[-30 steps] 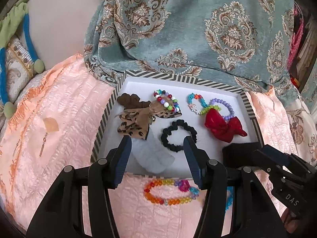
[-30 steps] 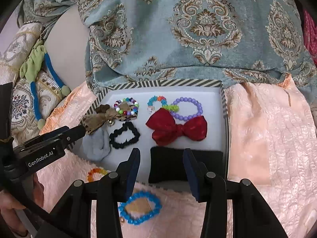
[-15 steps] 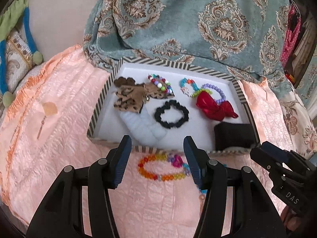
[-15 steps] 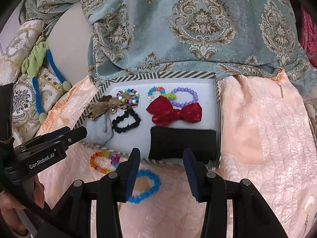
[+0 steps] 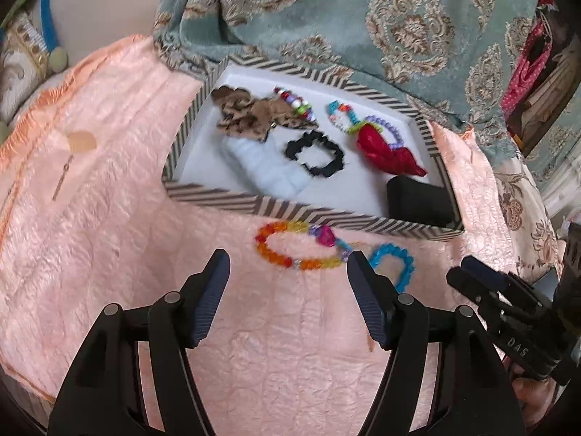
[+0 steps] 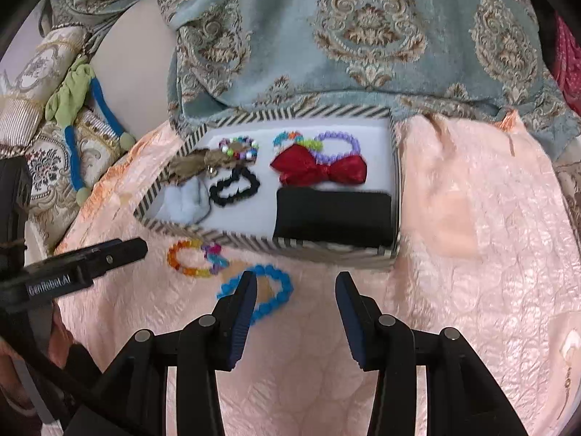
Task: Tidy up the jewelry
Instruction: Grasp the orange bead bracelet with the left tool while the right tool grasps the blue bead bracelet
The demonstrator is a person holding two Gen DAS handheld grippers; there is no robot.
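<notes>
A striped-rim tray (image 5: 312,214) on the peach bedspread holds a leopard bow (image 5: 247,116), a black scrunchie (image 5: 316,154), a red bow (image 5: 385,152), beaded bracelets and a black pouch (image 5: 417,196). In front of the tray lie a rainbow bead bracelet (image 5: 276,258) and a blue bead bracelet (image 5: 403,254). My left gripper (image 5: 287,258) hovers over the rainbow bracelet; its jaws are opening and nothing is between them. My right gripper (image 6: 296,278) is open and holds nothing. The blue bracelet (image 6: 283,279) lies by its left finger.
A teal damask cloth (image 5: 363,18) is bunched behind the tray. An earring on a small card (image 5: 81,140) lies on the bedspread at the left. Patterned pillows with a green and blue cord (image 6: 72,109) sit far left.
Both grippers have drawn back from over the tray toward the near bedspread, so the two loose bracelets now lie at their fingertips. The left jaws stand wider apart.
</notes>
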